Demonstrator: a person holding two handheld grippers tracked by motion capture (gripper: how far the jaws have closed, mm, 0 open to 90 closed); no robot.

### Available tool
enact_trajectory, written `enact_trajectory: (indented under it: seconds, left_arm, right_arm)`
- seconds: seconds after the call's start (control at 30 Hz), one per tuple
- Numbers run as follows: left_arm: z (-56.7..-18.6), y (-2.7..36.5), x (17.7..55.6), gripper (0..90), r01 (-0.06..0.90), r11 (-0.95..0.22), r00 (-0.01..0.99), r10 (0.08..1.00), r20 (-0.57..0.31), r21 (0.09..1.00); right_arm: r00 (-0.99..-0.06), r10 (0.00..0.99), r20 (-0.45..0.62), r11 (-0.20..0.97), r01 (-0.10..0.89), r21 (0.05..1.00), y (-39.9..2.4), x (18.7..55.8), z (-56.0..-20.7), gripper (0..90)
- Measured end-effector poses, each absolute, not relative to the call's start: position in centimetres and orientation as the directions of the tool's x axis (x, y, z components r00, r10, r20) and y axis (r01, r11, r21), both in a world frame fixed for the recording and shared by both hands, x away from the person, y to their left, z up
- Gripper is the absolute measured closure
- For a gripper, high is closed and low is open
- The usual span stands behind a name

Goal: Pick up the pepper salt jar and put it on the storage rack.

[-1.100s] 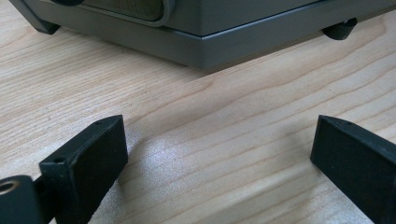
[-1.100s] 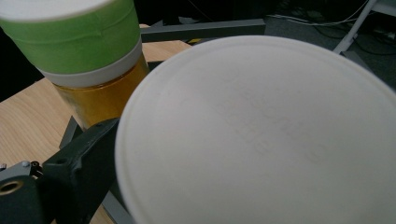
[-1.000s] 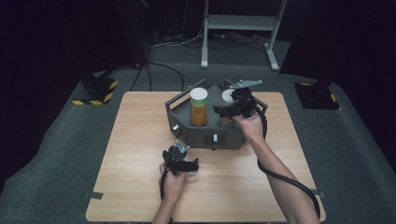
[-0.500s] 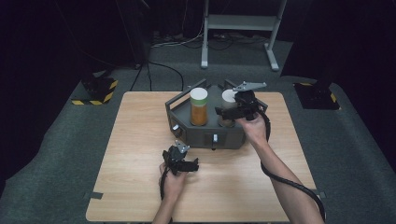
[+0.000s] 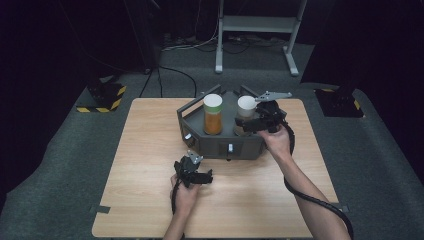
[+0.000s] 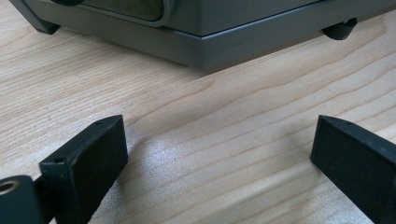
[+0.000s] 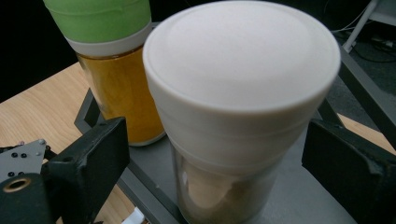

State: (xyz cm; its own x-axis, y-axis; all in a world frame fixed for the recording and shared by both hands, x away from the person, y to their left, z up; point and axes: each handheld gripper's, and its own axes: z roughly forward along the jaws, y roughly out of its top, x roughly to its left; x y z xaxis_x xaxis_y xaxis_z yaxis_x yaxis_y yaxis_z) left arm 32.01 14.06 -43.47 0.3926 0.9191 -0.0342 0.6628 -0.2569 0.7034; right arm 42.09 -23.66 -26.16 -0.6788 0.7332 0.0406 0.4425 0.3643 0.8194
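From the high view, my left gripper (image 5: 196,172) rests low on the tabletop (image 5: 150,150) before the grey rack (image 5: 220,142); my right gripper (image 5: 251,123) reaches the white-lidded jar (image 5: 246,107), beside the green-lidded jar (image 5: 212,114).

In the left gripper view, my fingers (image 6: 88,158) stand wide over bare wood.

In the right gripper view, my fingers (image 7: 93,158) flank the white-lidded jar, spread, not touching.

Wooden table (image 5: 150,150) on grey carpet (image 5: 65,165)
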Motion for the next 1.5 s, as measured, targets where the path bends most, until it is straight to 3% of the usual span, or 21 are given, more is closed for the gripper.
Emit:
enact_trajectory:
  seconds: [1.5]
  left_arm:
    - [-43.5,14.1,32.0,3.8,0.663,-0.257,0.393,0.919,-0.034,0.703]
  right_arm:
    - [-0.603,0.789,0.116,0.266,0.506,0.821,-31.5,36.9,-29.2,8.1]
